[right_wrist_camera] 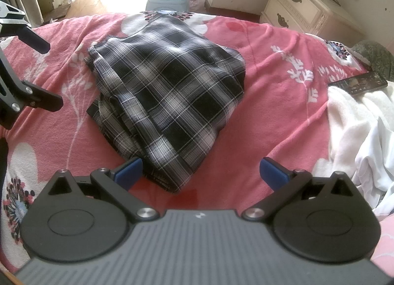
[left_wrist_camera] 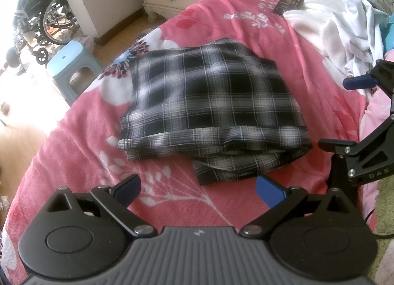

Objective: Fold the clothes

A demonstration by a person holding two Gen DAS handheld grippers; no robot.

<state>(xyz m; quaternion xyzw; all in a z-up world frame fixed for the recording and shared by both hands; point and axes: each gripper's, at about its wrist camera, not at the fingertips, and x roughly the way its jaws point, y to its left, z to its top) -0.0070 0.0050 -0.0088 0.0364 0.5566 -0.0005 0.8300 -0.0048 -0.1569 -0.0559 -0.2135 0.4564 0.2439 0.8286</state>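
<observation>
A: Let's start close. Our left gripper [left_wrist_camera: 198, 190] has its two blue pads spread wide, and nothing sits between them. Just pink blanket [left_wrist_camera: 73, 137] shows under it.

B: Our right gripper [right_wrist_camera: 200, 172] is the same. Wide apart, holding nothing. Its left pad is almost touching a corner of the plaid garment [right_wrist_camera: 167, 87], but we can't tell if it really touches.

A: So where is the plaid garment from our left tool? Right in front of it, just past the pads. It lies folded into a fat square, with one lower layer poking out at the near edge.

B: We think this one is nearly done. Both tools have let go of it.

A: Maybe we tuck that loose layer in. Then we need the next thing.

B: Farther off, to the right of our right tool, sits the white pile [right_wrist_camera: 357, 132], all crumpled. A phone [right_wrist_camera: 358, 82] rests on its far edge.

A: So we must reach over there and pinch only cloth, not the phone. We should pick one edge, lift it, and spread it flat on the blanket beside the plaid one.
</observation>
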